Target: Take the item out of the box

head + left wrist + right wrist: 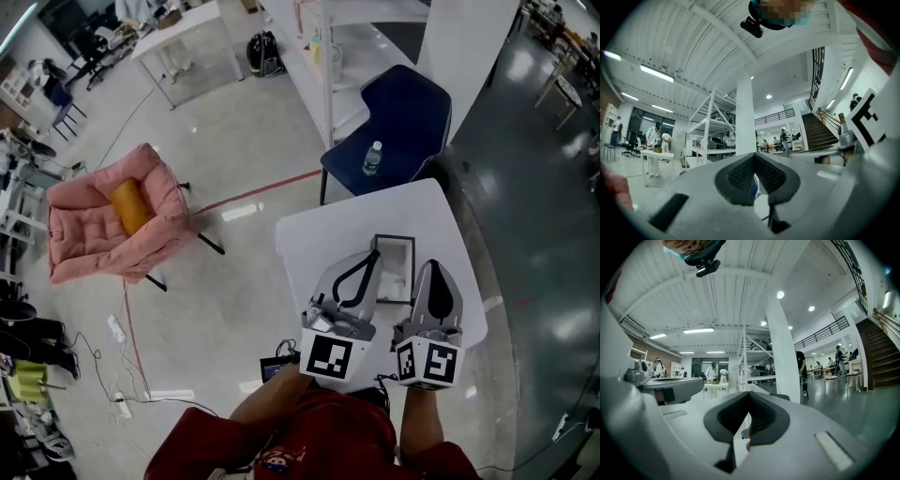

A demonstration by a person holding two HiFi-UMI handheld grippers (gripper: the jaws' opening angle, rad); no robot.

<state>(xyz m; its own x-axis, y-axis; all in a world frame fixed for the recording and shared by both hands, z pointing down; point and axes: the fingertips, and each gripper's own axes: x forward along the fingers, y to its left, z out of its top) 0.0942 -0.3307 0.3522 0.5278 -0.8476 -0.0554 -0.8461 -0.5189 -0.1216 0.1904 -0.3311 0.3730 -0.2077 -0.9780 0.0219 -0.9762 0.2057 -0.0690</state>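
Note:
An open box (409,246) with a dark rim and a pale inside lies on the small white table (323,234); I cannot make out what is in it. My left gripper (374,255) is shut and holds nothing, its tips at the box's left edge. My right gripper (434,268) is also shut and holds nothing, just right of the box. Both gripper views look out level across the hall and do not show the box. In them the left gripper (753,157) and the right gripper (749,394) have their dark pads meeting at the tips.
A blue chair (412,112) with a water bottle (373,157) on its seat stands just beyond the table. A pink armchair (84,225) holding an orange cushion (129,206) is far left. White shelving (319,56) stands behind. Cables lie on the floor at lower left.

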